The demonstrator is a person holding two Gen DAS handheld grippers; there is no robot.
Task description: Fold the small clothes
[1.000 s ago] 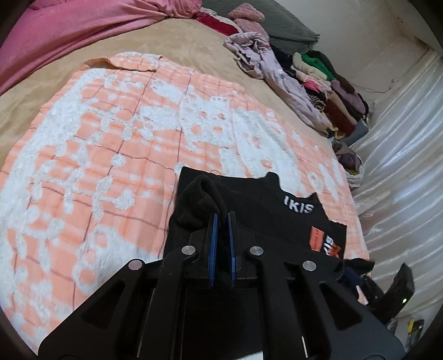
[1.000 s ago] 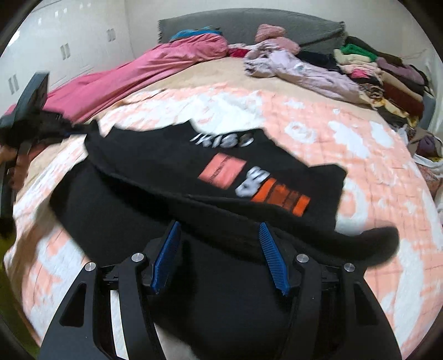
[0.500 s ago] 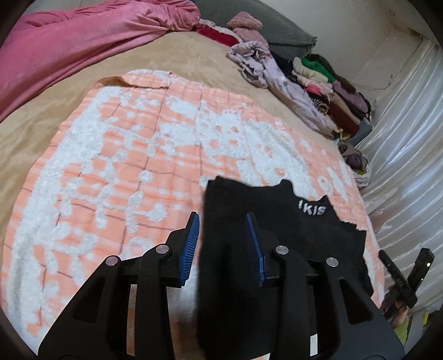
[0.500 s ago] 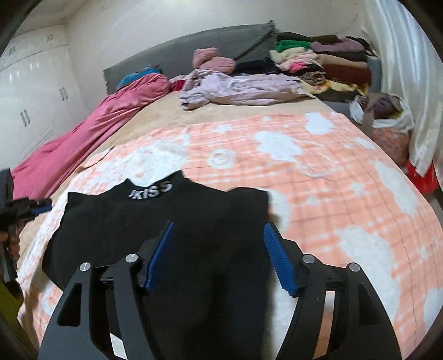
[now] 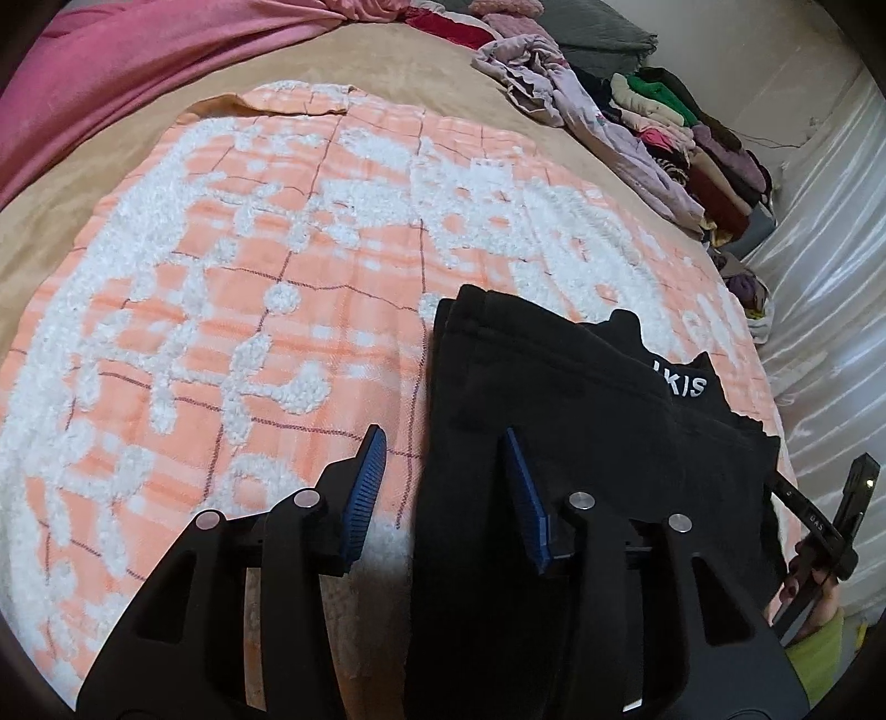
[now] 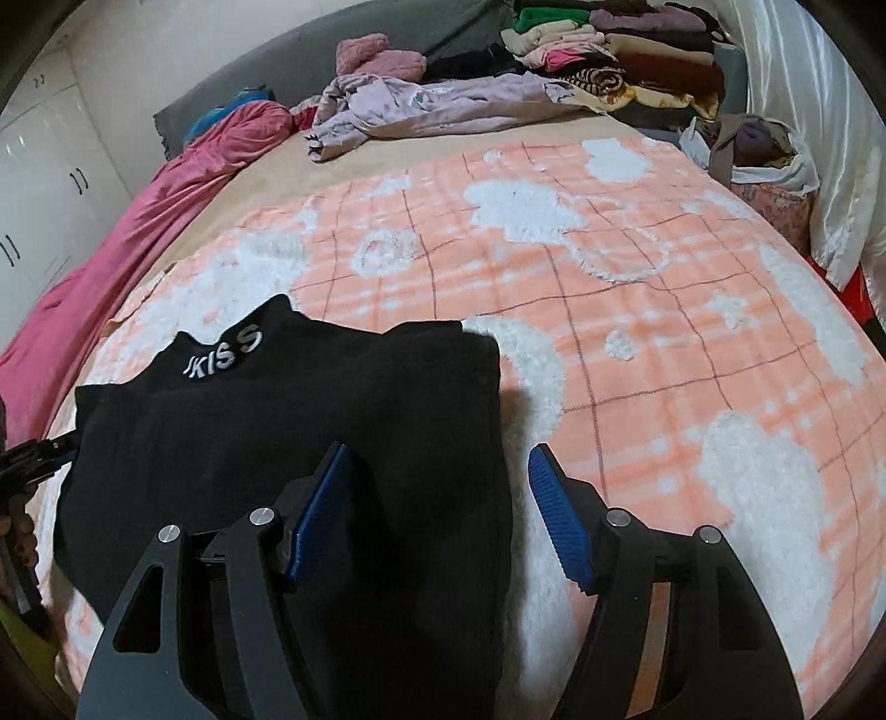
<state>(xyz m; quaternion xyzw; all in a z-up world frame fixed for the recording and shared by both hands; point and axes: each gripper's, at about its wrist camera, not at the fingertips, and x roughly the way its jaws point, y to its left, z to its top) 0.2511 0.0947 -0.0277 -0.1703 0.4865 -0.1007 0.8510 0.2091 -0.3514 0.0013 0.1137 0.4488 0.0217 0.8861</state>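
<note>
A small black top lies folded on the orange-and-white blanket, its collar with white lettering on the far side. My left gripper hangs over the top's left edge. Its jaws are opening, the fabric's edge lies loose between the blue pads, and nothing is pinched. In the right wrist view the same top fills the lower left. My right gripper stands open over its right edge, one pad above the cloth and one above the blanket.
A pink cover runs along the bed's far left. A lilac garment and stacked clothes sit at the head. A bag and a pale curtain border the right side. A hand shows at the right edge.
My left gripper has let go of the bunched black fabric and spread its pads. The top now lies folded with its orange print hidden. My right gripper has slid across to the top's right edge.
</note>
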